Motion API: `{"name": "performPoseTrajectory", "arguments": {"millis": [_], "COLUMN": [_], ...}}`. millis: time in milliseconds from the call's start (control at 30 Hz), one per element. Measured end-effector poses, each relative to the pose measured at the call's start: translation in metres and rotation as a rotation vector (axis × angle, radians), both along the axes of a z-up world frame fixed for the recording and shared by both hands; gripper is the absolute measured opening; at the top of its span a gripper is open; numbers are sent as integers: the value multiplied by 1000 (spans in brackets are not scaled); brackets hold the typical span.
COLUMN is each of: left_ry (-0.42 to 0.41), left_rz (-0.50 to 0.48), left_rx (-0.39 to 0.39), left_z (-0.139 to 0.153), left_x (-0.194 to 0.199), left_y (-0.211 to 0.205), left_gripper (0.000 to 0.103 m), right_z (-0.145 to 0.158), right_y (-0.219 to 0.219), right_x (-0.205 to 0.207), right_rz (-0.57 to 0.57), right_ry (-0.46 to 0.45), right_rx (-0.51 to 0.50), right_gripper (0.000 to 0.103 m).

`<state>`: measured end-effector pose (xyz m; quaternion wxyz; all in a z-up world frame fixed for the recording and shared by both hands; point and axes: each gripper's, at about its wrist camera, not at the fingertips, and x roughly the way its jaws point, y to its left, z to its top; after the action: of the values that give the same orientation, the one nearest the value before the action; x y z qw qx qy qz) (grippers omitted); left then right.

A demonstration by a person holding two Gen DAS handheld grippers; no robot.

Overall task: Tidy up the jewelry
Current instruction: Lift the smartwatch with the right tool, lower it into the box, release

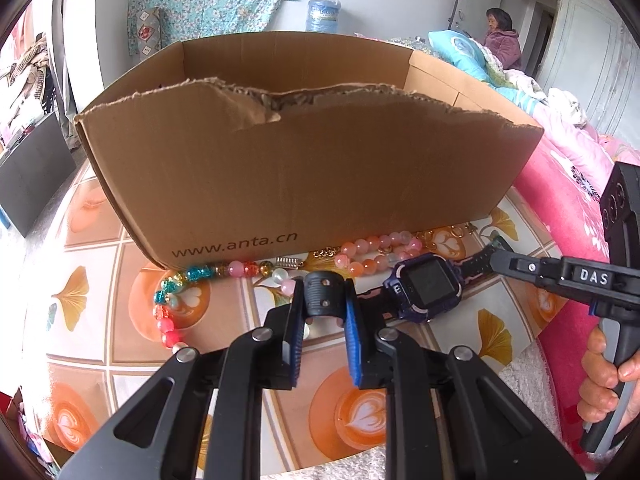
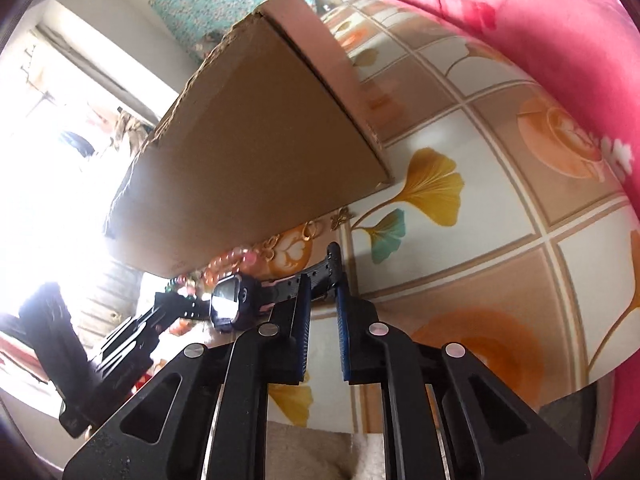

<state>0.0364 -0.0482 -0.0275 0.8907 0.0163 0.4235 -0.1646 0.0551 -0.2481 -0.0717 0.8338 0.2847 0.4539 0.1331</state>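
A purple smartwatch (image 1: 428, 286) with black straps lies just above the table in front of a cardboard box (image 1: 304, 168). My left gripper (image 1: 323, 300) is shut on the watch's left strap end (image 1: 323, 294). My right gripper (image 2: 322, 284) is shut on the other strap end (image 2: 320, 276); it also shows in the left wrist view (image 1: 498, 258). The watch face (image 2: 226, 300) shows in the right wrist view. A multicoloured bead bracelet (image 1: 176, 300) and a pink-orange bead bracelet (image 1: 368, 256) lie along the box's base.
The table (image 1: 92, 240) has a tiled cloth with coffee-cup and leaf prints. A pink quilt (image 1: 568, 200) lies to the right. Small gold charms (image 2: 308, 232) lie by the box corner (image 2: 384, 176). A person sits far back right.
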Motion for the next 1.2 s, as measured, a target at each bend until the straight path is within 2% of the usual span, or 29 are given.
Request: {"name": "performPoseTrajectory", "arguments": {"millis": [133,300,367,467,567,667,767,867,1000,1100,1167,1200], "left_ry": [-28,-75,-93,-138,-167,-138,-81,-1,129,206,213,214], "left_rz": [-6,-37,-46,-60,-66,-60,-36,-45,-43,-23,-2,8], "left_rx": [-23,-50,-73,-106,-151,-165,-97,-26,85,129,169,188], "left_z": [8,31,46,75,109,130,132,122,93,71,63,61], "left_x": [-5,-18,-22,-18,7,50,108,162,222,248,259,262], "left_y": [2,4,8,19,34,43,39,23,8,4,2,2], "left_gripper": [17,17,17,17,17,17,17,17,17,19,33,35], "right_z": [25,81,105,145,173,180,163,140,110,101,94,89], "right_y": [10,34,37,44,41,45,57,70,84,92,91,90], "right_x": [-10,-31,-35,-25,6,64,138,189,231,242,248,250], "right_rz": [11,65,85,114,146,186,229,250,266,275,279,283], "right_ry": [-74,-225,-289,-389,-427,-382,-246,-129,-22,24,59,76], "right_rx": [-75,-234,-264,-306,-310,-300,-280,-320,-364,-378,-377,-368], "right_gripper": [4,3,3,3,3,3,3,3,3,3,5,6]}}
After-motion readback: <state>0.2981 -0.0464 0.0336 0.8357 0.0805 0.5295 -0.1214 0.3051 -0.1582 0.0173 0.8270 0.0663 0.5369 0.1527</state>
